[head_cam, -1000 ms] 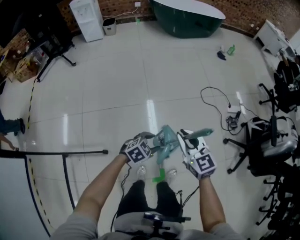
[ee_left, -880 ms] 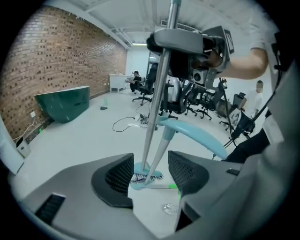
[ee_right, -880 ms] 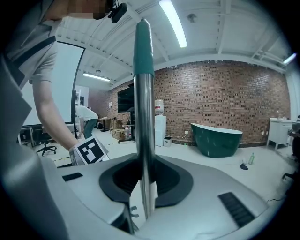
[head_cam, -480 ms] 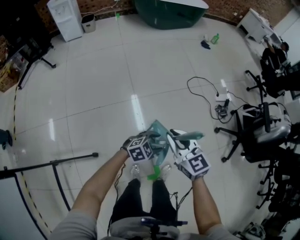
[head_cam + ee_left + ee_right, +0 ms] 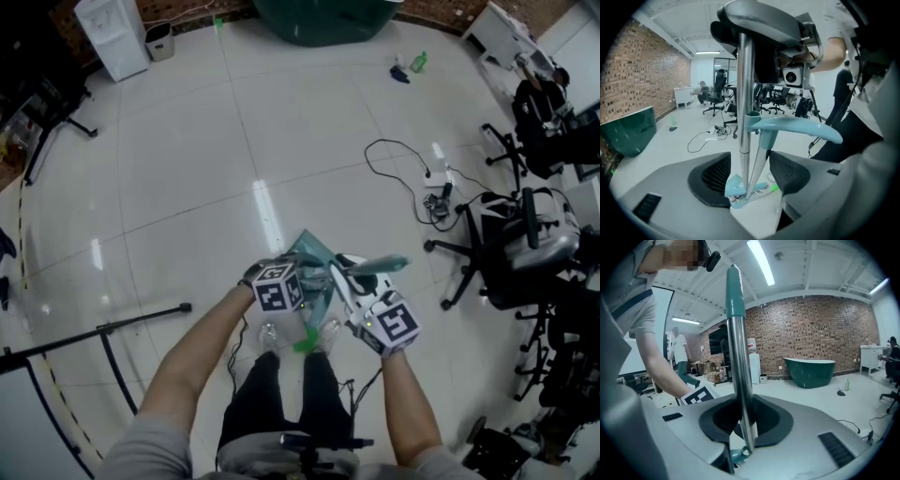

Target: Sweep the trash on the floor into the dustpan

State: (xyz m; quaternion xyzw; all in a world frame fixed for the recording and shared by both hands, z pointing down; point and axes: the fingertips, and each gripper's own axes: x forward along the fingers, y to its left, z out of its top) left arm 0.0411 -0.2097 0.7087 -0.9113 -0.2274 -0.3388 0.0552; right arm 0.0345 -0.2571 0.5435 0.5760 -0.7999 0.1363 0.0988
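While clamping broom pole [image 5: 738,357] in right gripper [image 5: 743,420], shut left gripper [image 5: 750,174], jaws just opened wide around pole and dustpan handle [image 5: 761,157], on handle alone.

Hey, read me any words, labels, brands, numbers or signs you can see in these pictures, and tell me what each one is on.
No words, numbers, brand names or signs can be read in any view.
The left cube and right cube carry only black-and-white square patterns, no letters.
Cardboard boxes near the brick wall: any print is too small to read.
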